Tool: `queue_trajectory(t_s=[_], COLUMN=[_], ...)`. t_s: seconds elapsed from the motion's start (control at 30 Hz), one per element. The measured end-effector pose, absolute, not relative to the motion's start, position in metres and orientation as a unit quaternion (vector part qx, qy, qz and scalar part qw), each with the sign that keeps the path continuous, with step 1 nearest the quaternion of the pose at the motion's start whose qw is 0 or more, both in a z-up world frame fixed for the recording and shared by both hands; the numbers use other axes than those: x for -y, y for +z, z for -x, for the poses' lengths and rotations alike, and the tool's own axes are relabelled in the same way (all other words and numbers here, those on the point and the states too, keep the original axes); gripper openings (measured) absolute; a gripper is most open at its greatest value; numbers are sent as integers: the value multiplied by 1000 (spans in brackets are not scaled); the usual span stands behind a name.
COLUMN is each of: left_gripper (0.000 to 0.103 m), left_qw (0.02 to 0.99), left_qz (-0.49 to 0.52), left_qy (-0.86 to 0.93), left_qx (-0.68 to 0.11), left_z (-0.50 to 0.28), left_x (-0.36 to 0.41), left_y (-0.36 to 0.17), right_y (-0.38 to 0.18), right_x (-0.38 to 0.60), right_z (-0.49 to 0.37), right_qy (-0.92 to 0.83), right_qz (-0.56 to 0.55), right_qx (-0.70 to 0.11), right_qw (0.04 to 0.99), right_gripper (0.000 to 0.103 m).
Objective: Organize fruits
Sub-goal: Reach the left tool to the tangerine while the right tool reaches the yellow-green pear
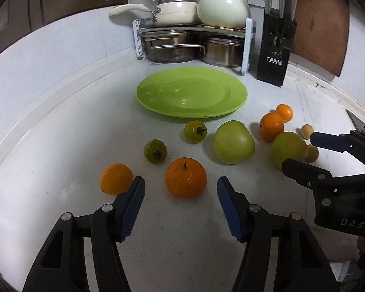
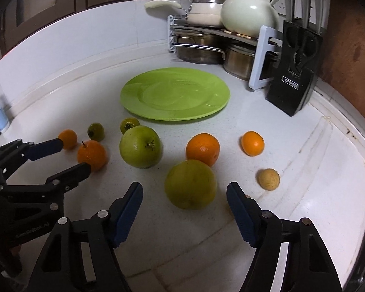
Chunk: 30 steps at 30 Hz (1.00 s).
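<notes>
Both hand-held grippers tilt downward, unclenched: left (image 1: 181, 182) straddles an orange (image 1: 186, 178), right (image 2: 184, 186) a green fruit (image 2: 190, 184).

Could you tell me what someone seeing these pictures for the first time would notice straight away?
Probably the bright green plate, bare, in the middle of the white counter. In front of it lie scattered fruits; the left gripper brackets an orange with a stem, and the right gripper brackets a large green fruit, neither yet gripped. Stacked pots on a rack fill the back corner.
</notes>
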<state>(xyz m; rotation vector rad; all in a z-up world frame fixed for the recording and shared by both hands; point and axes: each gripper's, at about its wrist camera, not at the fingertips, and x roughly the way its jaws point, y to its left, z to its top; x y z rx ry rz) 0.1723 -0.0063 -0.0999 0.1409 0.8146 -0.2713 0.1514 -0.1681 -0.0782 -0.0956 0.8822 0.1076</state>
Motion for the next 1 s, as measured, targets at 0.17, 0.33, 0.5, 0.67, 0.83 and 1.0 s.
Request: queue_trajectory(t_s=[0.17,0.33,0.5,0.67,0.83,1.0], left_gripper=[53,47,46,41,41,41], left_qw=[901,896,894,894,894,893], left_qz=[-59,-53,-55,-59,-60,-54], left_qy=[-140,-143,-147,-147,-147,-150], left_qx=[-407,-417,-421,-419,-418,-421], left_z=[-178,-186,-192,-194,-195,-193], left_x=[10,12,14,14,14,12], left_y=[-106,-111,-113,-114,-114,-113], right_y=[-80,-85,-88,-90,-92,-93], right_x=[172,173,172,175,177,178], right_z=[-158,-164,-167,-169,-170,-169], right_qy=[63,71,68,63,59,60], right_qz=[42,29,30,29,28,26], right_qx=[-431,-441,-442,-447,-448,-449], right_qw=[899,894,894,892,892,891], right_gripper=[68,63,62,57,52,51])
